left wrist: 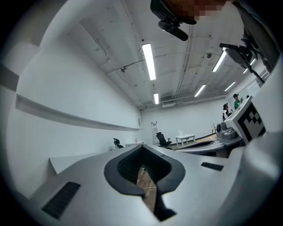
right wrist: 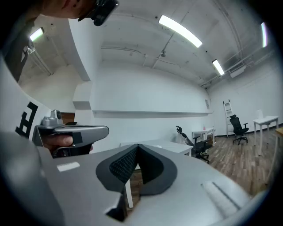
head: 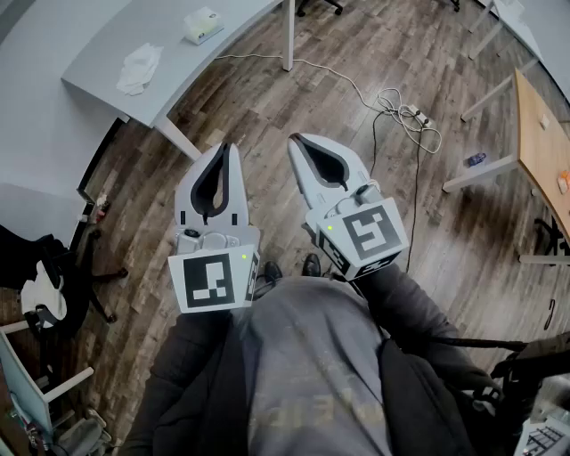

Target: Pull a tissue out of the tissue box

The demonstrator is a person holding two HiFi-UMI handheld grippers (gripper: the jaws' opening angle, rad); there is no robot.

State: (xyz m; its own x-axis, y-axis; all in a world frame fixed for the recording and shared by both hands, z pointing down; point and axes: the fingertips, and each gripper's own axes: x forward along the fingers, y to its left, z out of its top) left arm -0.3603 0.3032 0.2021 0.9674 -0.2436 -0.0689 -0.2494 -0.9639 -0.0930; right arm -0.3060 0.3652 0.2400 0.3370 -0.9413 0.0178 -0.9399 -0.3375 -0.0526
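Grey tabletop (head: 111, 40) stands well ahead of both grippers. Left gripper (head: 229, 150) and right gripper (head: 297, 141) are closed, holding nothing. Tissue box (head: 203, 25) sits on it, well apart from a crumpled tissue (head: 140, 69). Tissue judged light, soft, tearable; pinch the sheet at the box's top opening.

Open wood floor (head: 267, 107) ahead of me, up to grey table (head: 169, 76). Obstacles: white table leg (head: 288, 36), floor cable (head: 392, 107) at right, dark chair (head: 85, 267) at my left.
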